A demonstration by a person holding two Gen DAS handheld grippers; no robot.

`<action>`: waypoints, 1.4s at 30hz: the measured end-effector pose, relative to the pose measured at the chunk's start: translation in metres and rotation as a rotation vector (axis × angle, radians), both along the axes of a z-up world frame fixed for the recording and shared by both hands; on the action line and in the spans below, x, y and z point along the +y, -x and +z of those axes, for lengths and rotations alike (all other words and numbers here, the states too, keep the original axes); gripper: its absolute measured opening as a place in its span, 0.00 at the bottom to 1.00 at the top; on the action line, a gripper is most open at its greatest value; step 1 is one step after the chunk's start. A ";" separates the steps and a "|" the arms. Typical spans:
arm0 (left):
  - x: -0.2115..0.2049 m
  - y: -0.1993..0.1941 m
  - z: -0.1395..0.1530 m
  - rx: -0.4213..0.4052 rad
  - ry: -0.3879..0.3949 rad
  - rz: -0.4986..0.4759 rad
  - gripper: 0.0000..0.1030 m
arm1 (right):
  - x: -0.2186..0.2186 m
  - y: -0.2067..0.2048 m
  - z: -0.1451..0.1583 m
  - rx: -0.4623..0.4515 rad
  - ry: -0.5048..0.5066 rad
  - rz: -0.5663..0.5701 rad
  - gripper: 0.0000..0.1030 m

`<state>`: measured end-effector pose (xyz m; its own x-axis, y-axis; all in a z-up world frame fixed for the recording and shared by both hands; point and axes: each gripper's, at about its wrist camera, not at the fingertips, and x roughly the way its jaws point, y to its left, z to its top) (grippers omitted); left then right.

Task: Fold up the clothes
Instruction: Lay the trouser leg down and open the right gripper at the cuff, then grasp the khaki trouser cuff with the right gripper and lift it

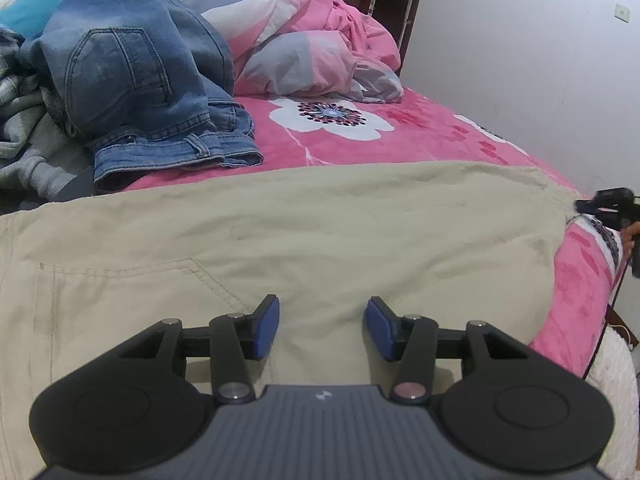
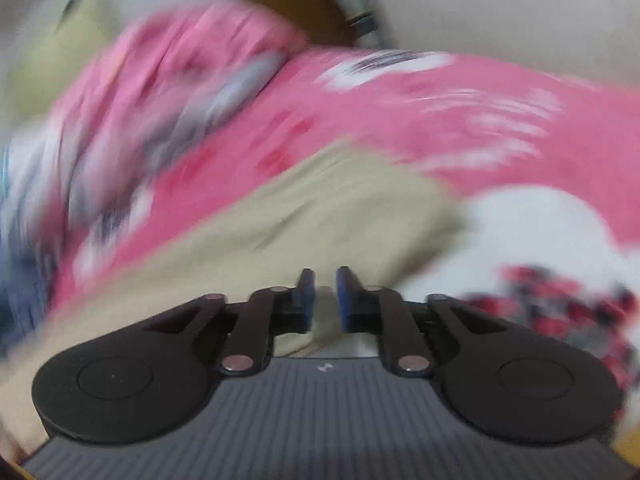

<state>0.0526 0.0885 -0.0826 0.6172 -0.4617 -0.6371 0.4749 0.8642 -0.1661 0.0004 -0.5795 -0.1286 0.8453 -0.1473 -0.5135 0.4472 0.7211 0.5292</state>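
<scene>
A beige garment [image 1: 280,240] lies spread flat on the pink flowered blanket [image 1: 400,136], with a stitched pocket seam towards its left. My left gripper [image 1: 322,320] hovers low over its near part, jaws open, blue pads apart with only cloth beneath them. At the far right edge of the left wrist view, my right gripper [image 1: 588,206] sits at the garment's right corner, held by a hand [image 1: 628,236]. The right wrist view is smeared by motion. There my right gripper [image 2: 324,284] is shut over the edge of the beige garment [image 2: 320,208]. I cannot tell if cloth is pinched.
Crumpled blue jeans [image 1: 132,80] and a grey garment [image 1: 28,152] are piled at the back left. A bunched pink duvet [image 1: 312,32] lies behind them. A white wall [image 1: 520,80] runs along the right, close to the bed's edge [image 1: 580,320].
</scene>
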 end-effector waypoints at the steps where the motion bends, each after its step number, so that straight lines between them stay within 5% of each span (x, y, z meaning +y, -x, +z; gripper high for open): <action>1: 0.001 0.000 0.000 0.001 0.004 -0.001 0.49 | -0.012 0.015 0.001 -0.030 -0.045 -0.107 0.12; 3: 0.002 -0.001 0.000 0.004 0.012 0.001 0.49 | -0.019 0.031 0.006 -0.045 -0.083 -0.207 0.13; 5: 0.002 0.000 0.000 0.003 0.015 0.003 0.49 | -0.020 0.033 0.003 -0.098 -0.190 -0.175 0.16; 7: 0.002 0.001 0.000 0.001 0.016 0.005 0.49 | -0.013 0.030 -0.004 -0.092 -0.292 -0.152 0.31; 14: 0.002 0.004 -0.001 -0.006 0.022 0.019 0.49 | -0.012 -0.001 -0.013 -0.025 -0.341 -0.208 0.38; 24: 0.000 0.010 -0.003 -0.031 0.027 0.040 0.49 | -0.019 -0.003 -0.016 -0.056 -0.382 -0.252 0.37; 30: 0.003 0.010 -0.004 -0.031 0.047 0.040 0.49 | -0.014 -0.005 -0.014 -0.035 -0.348 -0.282 0.16; 38: 0.006 0.009 -0.004 -0.027 0.071 0.043 0.49 | 0.000 0.003 0.005 -0.211 -0.354 -0.245 0.14; 42: 0.007 0.010 -0.004 -0.026 0.083 0.047 0.49 | 0.019 -0.005 0.039 -0.285 -0.290 -0.152 0.13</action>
